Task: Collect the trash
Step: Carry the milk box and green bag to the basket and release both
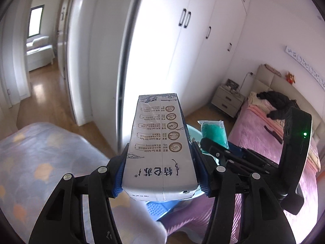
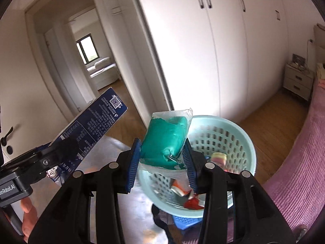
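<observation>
A milk carton (image 1: 160,148) is sitting clamped lengthwise between the blue pads of the left hand-held gripper (image 1: 160,162), its printed face turned up and its far end pointing toward the white wardrobe (image 1: 182,40). In the right wrist view the same carton is showing its dark blue side at the left. The right hand-held gripper (image 2: 162,158) is squeezing a clear packet of green putty (image 2: 165,142) between its pads, holding it upright in the air. Just beyond and below that packet a pale turquoise perforated basket (image 2: 239,134) is standing with red, orange and pink wrappers (image 2: 191,199) lying inside it. A blue plastic item (image 2: 184,221) is peeking out beneath the basket. A pink bedspread (image 2: 294,172) is lying to the right, and a nightstand (image 1: 227,100) is standing by the wall near the bed's head.
</observation>
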### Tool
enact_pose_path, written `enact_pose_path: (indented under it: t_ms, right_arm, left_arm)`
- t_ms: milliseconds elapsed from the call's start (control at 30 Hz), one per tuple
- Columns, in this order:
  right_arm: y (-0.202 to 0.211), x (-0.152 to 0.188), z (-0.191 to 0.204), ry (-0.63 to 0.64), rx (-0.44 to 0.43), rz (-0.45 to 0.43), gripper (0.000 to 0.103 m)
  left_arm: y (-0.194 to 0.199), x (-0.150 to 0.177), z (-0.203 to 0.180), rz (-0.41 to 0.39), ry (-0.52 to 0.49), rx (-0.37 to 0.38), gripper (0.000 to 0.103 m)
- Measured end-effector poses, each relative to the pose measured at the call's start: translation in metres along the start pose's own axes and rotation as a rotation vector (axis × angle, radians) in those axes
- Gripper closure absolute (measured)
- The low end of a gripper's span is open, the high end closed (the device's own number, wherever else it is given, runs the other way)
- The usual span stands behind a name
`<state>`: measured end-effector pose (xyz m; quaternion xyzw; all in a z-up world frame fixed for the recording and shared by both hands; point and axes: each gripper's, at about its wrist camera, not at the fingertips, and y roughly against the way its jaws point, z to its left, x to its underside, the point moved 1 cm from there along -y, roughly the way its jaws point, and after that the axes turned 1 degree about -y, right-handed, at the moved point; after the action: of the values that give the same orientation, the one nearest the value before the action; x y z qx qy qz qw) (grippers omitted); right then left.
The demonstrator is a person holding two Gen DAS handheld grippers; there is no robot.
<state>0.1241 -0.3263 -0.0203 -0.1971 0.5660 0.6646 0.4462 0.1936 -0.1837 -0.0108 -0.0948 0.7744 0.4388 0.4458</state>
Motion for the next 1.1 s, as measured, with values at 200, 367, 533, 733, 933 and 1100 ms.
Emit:
enact_pose_path:
  t_ms: [200, 367, 533, 733, 933, 1100]
  right_arm:
    - [-0.026, -0.001, -0.032, -0.064, 0.041, 0.053, 0.064]
    - [-0.043, 0.002, -0.040, -0.073, 0.065, 0.087, 0.064]
    - [-0.057, 0.004, -0.051, -0.121, 0.077, 0.104, 0.046]
    - [-0.050, 0.009, -0.046, -0.131, 0.087, 0.105, 0.046]
    - [-0.034, 0.008, -0.044, -0.116, 0.104, 0.083, 0.046]
    - [-0.019, 0.006, -0.032, -0.072, 0.109, 0.055, 0.045]
  left_arm:
    - [-0.041, -0.004, -0.011, 0.039, -0.023, -0.007, 0.048]
    - [-0.069, 0.000, -0.008, 0.076, -0.003, 0.010, 0.048]
    - [-0.092, 0.001, -0.003, 0.097, 0.020, 0.023, 0.048]
    - [-0.104, 0.001, 0.002, 0.090, 0.034, 0.025, 0.041]
    - [-0.098, 0.010, 0.006, 0.083, 0.040, -0.002, 0.039]
    - [-0.079, 0.015, 0.010, 0.067, 0.061, -0.020, 0.039]
